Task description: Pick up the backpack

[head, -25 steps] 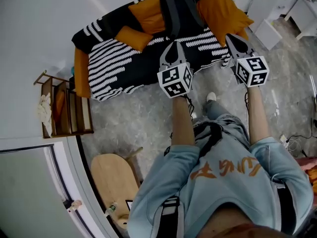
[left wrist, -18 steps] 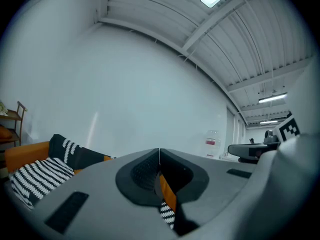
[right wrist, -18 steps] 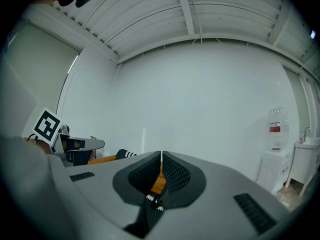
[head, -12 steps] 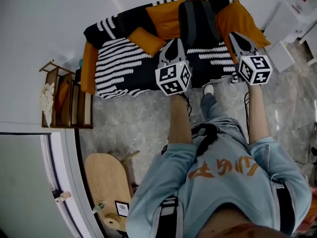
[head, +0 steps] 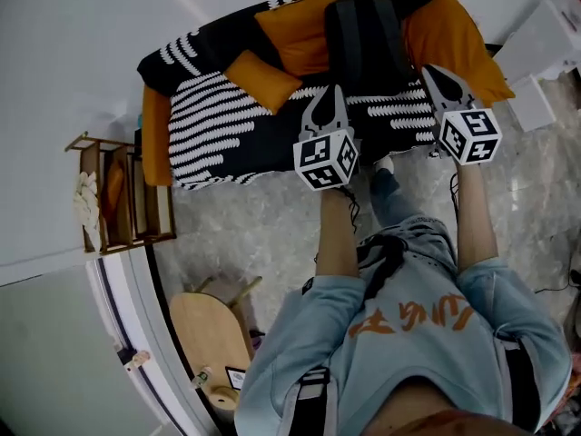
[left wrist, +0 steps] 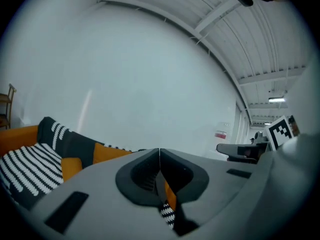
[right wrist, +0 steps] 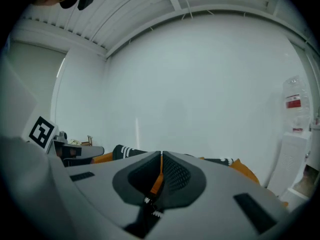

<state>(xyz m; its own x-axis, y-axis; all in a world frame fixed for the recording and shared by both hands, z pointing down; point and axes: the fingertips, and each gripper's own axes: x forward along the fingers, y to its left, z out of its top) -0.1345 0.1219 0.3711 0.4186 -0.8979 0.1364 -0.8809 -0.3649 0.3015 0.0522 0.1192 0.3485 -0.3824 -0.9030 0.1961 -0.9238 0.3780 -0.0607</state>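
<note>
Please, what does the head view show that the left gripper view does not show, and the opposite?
Only the head view: the dark backpack on the sofa, the wooden rack by the wall, the floor and the person.
Only the left gripper view: the ribbed ceiling, and from close how the jaws of the left gripper are shut, with nothing between them.
Both: the striped blanket, an orange cushion and the right gripper.
</note>
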